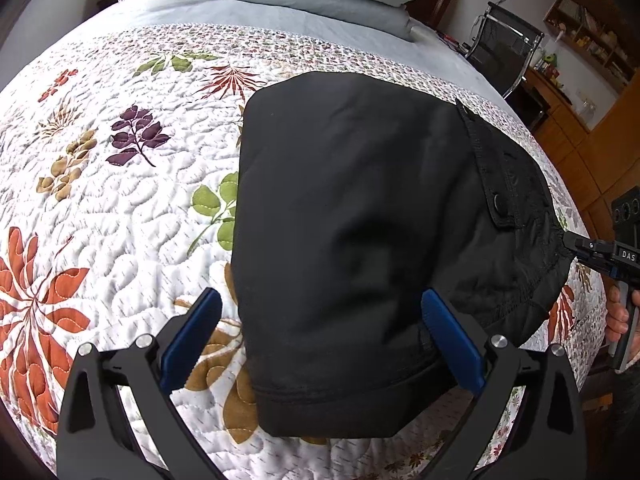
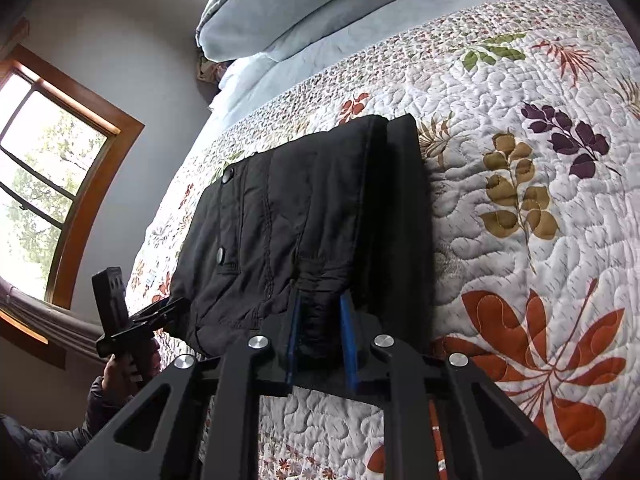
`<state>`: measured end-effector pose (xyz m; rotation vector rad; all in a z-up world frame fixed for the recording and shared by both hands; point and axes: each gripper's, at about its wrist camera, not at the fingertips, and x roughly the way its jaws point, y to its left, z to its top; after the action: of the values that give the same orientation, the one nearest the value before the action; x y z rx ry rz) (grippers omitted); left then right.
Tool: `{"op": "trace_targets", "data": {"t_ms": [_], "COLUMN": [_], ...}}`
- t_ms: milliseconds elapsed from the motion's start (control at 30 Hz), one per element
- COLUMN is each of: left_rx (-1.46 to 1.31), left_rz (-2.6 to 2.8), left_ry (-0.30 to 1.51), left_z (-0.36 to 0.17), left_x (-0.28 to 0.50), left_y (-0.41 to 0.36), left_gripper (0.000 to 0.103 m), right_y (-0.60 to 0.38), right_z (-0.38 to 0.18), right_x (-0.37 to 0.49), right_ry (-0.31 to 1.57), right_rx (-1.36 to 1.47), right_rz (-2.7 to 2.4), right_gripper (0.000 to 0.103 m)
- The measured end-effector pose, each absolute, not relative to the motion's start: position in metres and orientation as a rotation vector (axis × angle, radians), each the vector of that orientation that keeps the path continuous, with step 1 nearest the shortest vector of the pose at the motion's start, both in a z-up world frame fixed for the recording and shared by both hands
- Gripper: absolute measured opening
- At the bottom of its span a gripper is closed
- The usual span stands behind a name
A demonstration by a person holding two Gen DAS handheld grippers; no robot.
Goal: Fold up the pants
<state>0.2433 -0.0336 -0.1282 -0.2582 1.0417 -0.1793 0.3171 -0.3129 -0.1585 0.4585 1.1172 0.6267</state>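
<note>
- Item: black pants point(image 1: 360, 216), folded into a compact stack, lying on the floral quilt point(image 1: 120, 208) of a bed, near its side edge.
- Left claw point(image 1: 320, 344): fingers wide apart, one blue pad point(image 1: 192, 340) over bare quilt, the other at the near end of the stack; nothing clamped.
- Right claw point(image 2: 322, 340): pads drawn close on a bunched fold of waistband fabric at the stack's edge; clamped on the pants.
- Risk, judged: the right claw holds only a small pinch of gathered cloth. A pull from that one point could drag the top layer off the lower ones and skew the stack.
- Risk, judged: the lower layer already sticks out past the upper one along one side, so the edges are not flush; further handling may widen that offset.
- Risk, judged: the left claw, if it closes where it stands, may catch quilt along with the cloth.
- Left wrist view only: the smooth top face of the stack, its hemmed near edge, a pocket flap with snap button point(image 1: 500, 202), a chair point(image 1: 504, 52) and shelves beyond the bed; the right claw appears only as a tip at the stack's edge.
- Right wrist view only: the pinch itself, the stepped layers along the side, two snap buttons, a window point(image 2: 48, 184), pillows point(image 2: 288, 4).
</note>
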Motion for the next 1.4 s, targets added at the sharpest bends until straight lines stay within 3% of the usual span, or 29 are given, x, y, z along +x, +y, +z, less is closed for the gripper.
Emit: {"op": "trace_targets", "data": {"t_ms": [567,1033,1333,1367,1400], "left_rx": [-0.149,-0.113,-0.135,-0.133,-0.126], "left_rz": [-0.152,-0.114,-0.014,0.003,0.015], "left_ry": [0.965,0.885,0.921,0.921,0.918], "left_z": [-0.102,-0.061,-0.059,-0.058,-0.056], "left_x": [0.226,0.198,0.175,0.171,0.167], "left_y": [-0.045,-0.055,-0.039,-0.037,-0.036], "left_gripper": [0.100,0.100,0.100,0.100,0.100], "right_y": [-0.341,-0.318,-0.308,-0.303,-0.300], "right_z": [-0.173,-0.113,-0.098,-0.090,-0.084], "right_x": [0.315,0.280,0.260,0.253,0.247], "right_ry": [1.119,0.994,0.940,0.915,0.894], "right_rx": [0.592,0.387,0.466,0.421,0.383], "right_rz": [0.599,0.530,0.555,0.499,0.454], "right_gripper": [0.023,0.027,0.027,0.031,0.047]}}
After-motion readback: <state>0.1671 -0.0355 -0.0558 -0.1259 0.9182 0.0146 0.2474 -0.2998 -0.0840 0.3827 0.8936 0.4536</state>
